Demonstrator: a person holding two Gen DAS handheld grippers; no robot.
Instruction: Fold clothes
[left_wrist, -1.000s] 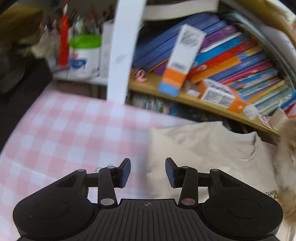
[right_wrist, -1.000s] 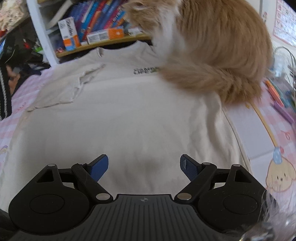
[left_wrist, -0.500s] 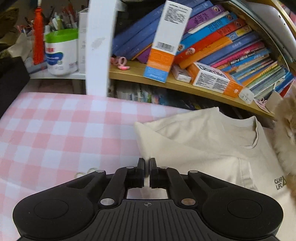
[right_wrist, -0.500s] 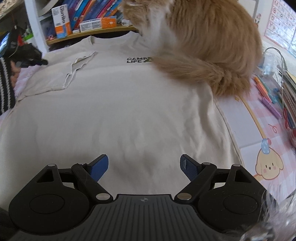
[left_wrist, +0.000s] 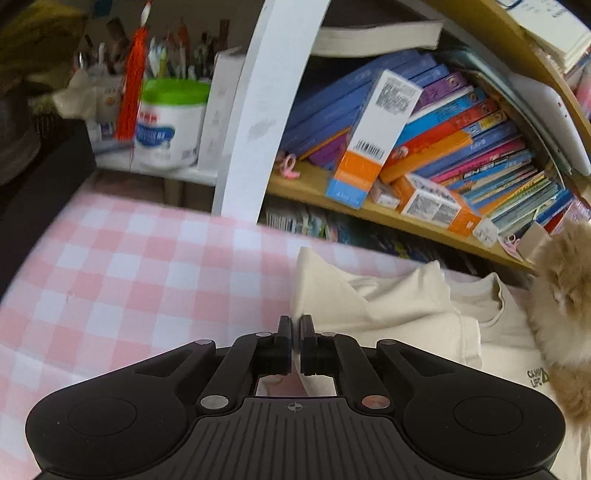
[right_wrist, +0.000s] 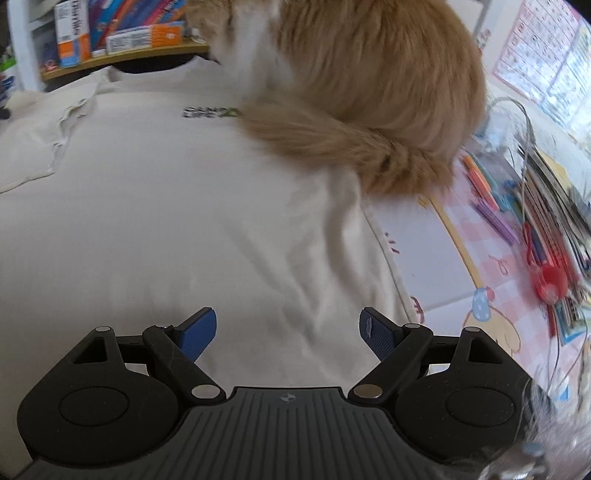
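A cream T-shirt (right_wrist: 155, 206) with a small dark chest logo lies spread on the table. In the left wrist view its sleeve (left_wrist: 354, 306) is raised and folding toward the body. My left gripper (left_wrist: 295, 326) is shut on the sleeve's edge. My right gripper (right_wrist: 286, 326) is open and empty, low over the shirt's lower body. An orange and white cat (right_wrist: 362, 81) sits on the shirt's right shoulder and hides that part; it also shows in the left wrist view (left_wrist: 565, 302).
A pink checked tablecloth (left_wrist: 122, 280) covers the table. A wooden shelf with books and boxes (left_wrist: 424, 155) stands behind, with a white post (left_wrist: 266, 107) and a green-lidded tub (left_wrist: 170, 125). Pens, cables and a red item (right_wrist: 550, 284) lie at the right.
My left gripper went from open to shut on the sleeve edge, then lifted it so the sleeve stands up. The right gripper stayed open and shifted slightly right over the shirt.
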